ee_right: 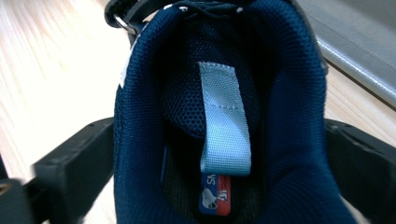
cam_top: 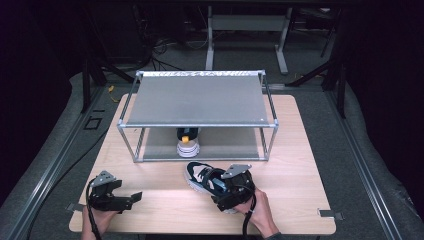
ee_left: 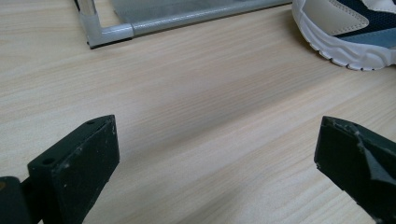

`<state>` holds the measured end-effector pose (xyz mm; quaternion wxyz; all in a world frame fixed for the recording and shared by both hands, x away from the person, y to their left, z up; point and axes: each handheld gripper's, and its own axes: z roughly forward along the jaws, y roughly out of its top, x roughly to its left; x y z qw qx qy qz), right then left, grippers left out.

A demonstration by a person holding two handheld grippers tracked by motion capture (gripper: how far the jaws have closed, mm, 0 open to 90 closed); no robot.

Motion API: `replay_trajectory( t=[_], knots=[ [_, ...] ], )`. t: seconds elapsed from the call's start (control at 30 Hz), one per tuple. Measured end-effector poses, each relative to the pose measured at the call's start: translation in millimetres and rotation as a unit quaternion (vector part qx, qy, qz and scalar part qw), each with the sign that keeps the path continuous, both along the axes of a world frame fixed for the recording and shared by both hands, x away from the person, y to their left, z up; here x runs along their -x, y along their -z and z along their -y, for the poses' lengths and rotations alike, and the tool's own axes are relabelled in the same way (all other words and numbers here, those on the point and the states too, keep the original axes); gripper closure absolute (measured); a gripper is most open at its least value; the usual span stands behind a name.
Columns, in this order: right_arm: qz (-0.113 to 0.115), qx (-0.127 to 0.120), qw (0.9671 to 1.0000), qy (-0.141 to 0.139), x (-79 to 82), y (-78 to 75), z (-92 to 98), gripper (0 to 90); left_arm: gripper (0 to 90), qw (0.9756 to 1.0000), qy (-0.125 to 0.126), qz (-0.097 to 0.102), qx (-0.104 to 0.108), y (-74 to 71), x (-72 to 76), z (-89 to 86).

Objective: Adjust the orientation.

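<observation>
Navy sneaker (ee_right: 219,116) lies on wooden table (cam_top: 300,170) before the rack (cam_top: 200,100), heel between right gripper (cam_top: 220,187) jaws, clenched on it; left gripper (ee_left: 217,158) released, bare wood around it

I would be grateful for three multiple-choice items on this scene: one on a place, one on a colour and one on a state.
1. Where does the far shoe stand?
A. on the rack's top shelf
B. on the floor
C. on the rack's lower shelf

2. What colour is the lining of the near shoe on the table?
A. dark blue
B. red
C. yellow

3. How is the left gripper?
A. shut on a shoe
B. open, nothing between its jaws
C. shut on a rack tube

Key: 1 C, the high view shows it under the top shelf. 2 A, the right gripper view looks into a dark blue collar. 3 B, the left gripper view shows bare wood between its wide-apart jaws.
</observation>
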<state>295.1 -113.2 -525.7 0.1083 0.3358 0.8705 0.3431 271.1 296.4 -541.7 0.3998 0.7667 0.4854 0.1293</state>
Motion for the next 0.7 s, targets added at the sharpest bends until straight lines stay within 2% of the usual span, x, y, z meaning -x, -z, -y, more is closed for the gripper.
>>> replay_trajectory(
  t=[0.17,0.27,0.37,0.47,0.57,0.7],
  knots=[
    [-0.002,-0.002,1.0000,0.009,0.0,-0.1,-0.7,12.2,0.0,1.0000,0.003,-0.004,-0.002,-0.3,-1.7,2.8],
    [-0.011,-0.008,0.9999,0.007,0.2,1.4,-0.4,16.3,0.0,1.0000,0.006,-0.001,-0.002,-2.0,-0.8,4.6],
    [-0.003,-0.006,0.9999,0.013,3.1,1.9,0.8,21.6,0.0,1.0000,0.006,-0.001,-0.006,-1.9,1.1,5.6],
    [0.009,-0.022,0.9996,0.014,6.1,3.3,3.1,25.9,0.1,1.0000,0.003,-0.001,-0.002,-2.8,1.3,4.7],
    [0.015,-0.023,0.9993,0.025,10.2,3.5,3.7,27.8,0.2,1.0000,0.003,0.002,-0.004,-5.4,3.4,4.6],
    [0.020,-0.034,0.9989,0.026,15.0,3.3,5.7,28.8,0.3,1.0000,0.000,0.003,-0.001,-6.2,5.2,3.3]
  ],
)
